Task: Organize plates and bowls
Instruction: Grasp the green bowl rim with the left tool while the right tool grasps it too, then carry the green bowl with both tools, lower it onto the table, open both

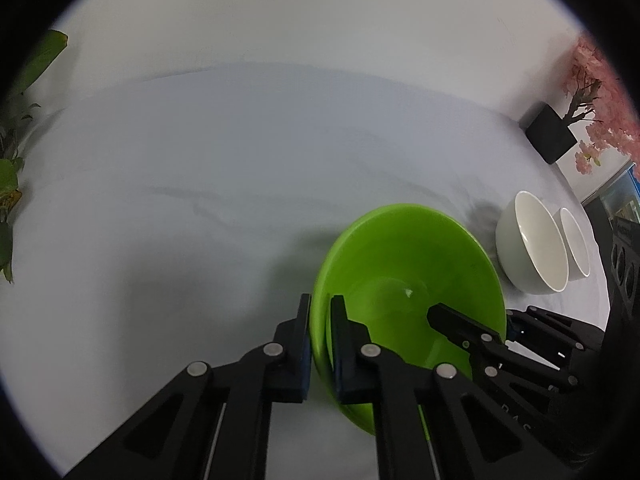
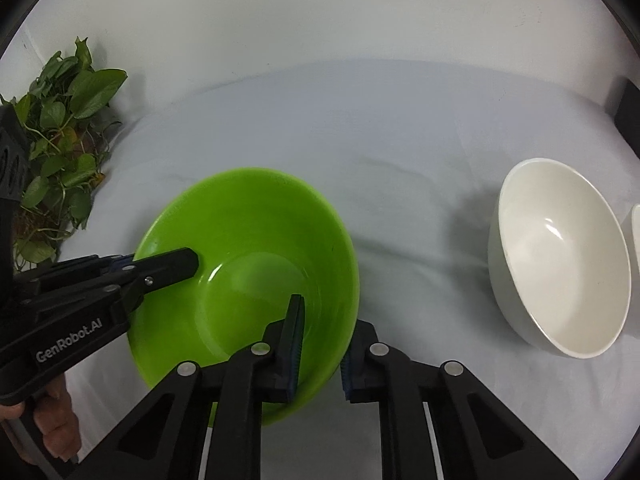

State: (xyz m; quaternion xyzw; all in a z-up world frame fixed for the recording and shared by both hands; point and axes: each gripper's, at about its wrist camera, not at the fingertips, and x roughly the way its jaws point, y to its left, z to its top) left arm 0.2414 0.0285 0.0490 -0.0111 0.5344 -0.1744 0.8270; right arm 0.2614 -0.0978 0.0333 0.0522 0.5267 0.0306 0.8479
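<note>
- While both claws grip it, the green bowl (image 2: 248,264) sits tilted on the white-covered table (image 1: 240,152), near the front edge.
- Left claw (image 1: 320,320): pinching the bowl's left rim, 1 finger inside, 1 outside.
- Right claw (image 2: 324,340): pinching the bowl's right rim in the same manner.
- 2 white bowls, the larger (image 2: 560,264) and the smaller (image 1: 576,242), stand touching each other toward the table's right edge, apart from the green bowl.
- A leafy plant (image 2: 60,128) lies at the left edge; a pink blossom tree (image 1: 592,92) in a black pot (image 1: 550,134) stands at the far right corner.
- A hand (image 2: 52,424) holds the left claw's grip.
</note>
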